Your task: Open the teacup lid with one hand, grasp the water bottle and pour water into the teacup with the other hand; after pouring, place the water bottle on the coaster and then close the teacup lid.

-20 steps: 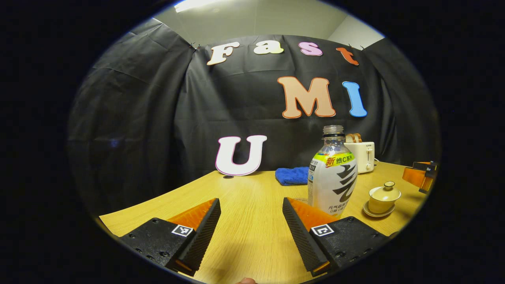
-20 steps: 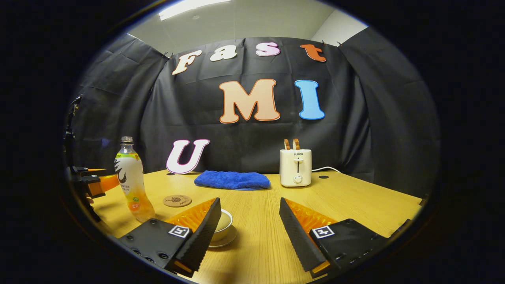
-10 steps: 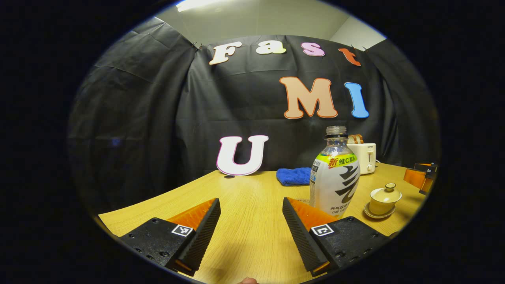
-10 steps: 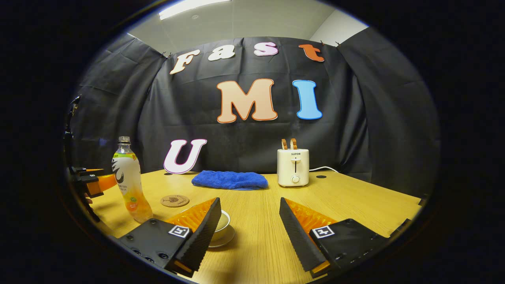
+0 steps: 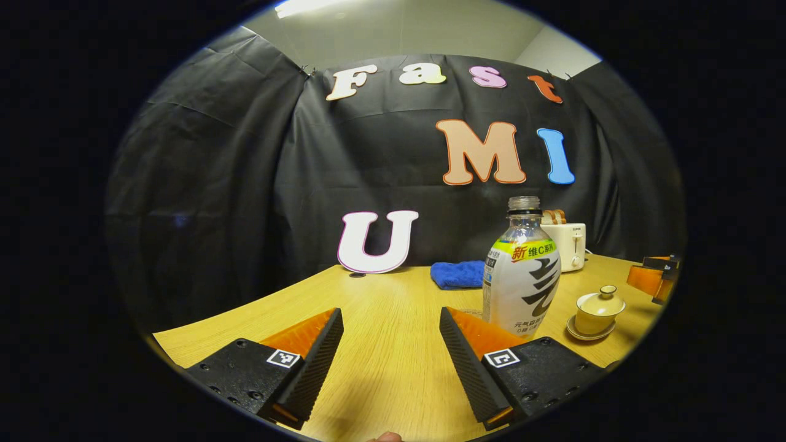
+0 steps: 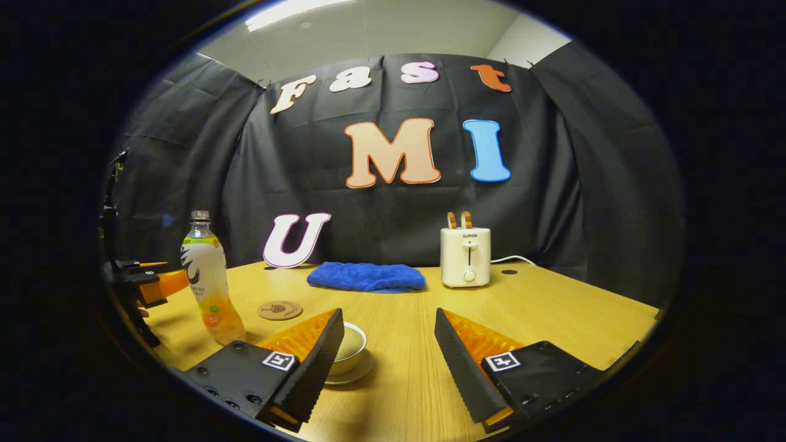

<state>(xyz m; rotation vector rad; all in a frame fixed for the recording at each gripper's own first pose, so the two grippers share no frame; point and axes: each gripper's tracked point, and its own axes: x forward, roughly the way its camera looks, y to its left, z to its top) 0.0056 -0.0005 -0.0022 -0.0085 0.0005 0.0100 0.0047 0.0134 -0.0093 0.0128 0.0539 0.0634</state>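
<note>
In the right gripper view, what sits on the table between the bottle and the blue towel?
A round cork coaster lies between the clear plastic water bottle and the folded blue towel.

The water bottle [image 5: 522,276] wears a wrap label: a green band [image 5: 521,250] near the shoulder with printed characters, bold dark brush strokes below it, and rows of fine print near the base. The toaster [image 6: 465,258] carries a short brand word in small capitals on its front, above the lever slot. Square black-and-white marker tags [image 5: 283,358] sit on the left claw [image 5: 390,316] and the right claw [image 6: 387,314]. The coaster [image 6: 280,309] bears a dark print too small to make out.
</note>
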